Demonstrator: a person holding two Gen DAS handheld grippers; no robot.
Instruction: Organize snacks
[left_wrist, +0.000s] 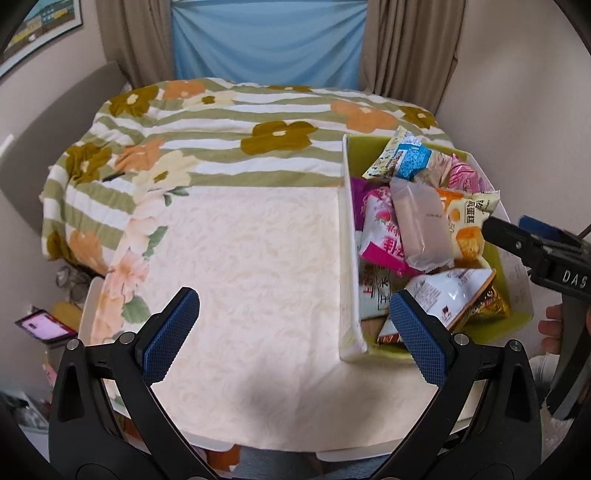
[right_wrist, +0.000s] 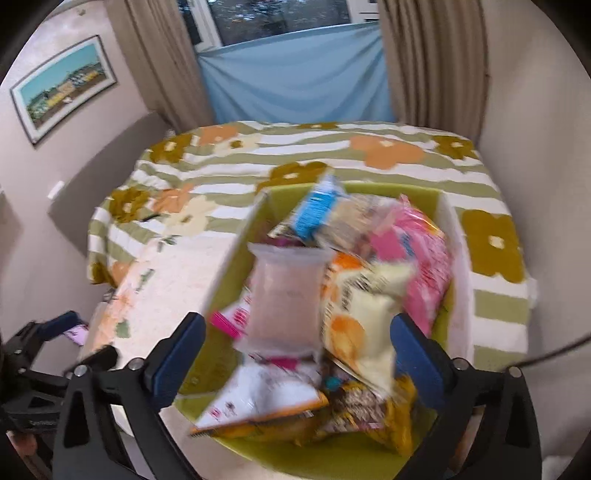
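Your left gripper (left_wrist: 295, 332) stands spread wide with nothing between its blue pads, over the bare cream cloth (left_wrist: 240, 258) on the table, just left of the box (left_wrist: 349, 258). Your right gripper (right_wrist: 299, 354) is also released, jaws wide, hanging over the near part of the box (right_wrist: 229, 266); the frosted pale packet (right_wrist: 284, 299) lies on top of the pile, free of both pads. The snacks are heaped inside the green-lined box: a blue packet (left_wrist: 410, 158) at the far end, pink ones in the middle, a gold wrapper (left_wrist: 491, 306) nearest you. A flowered blanket (left_wrist: 221, 122) covers the far side of the table.
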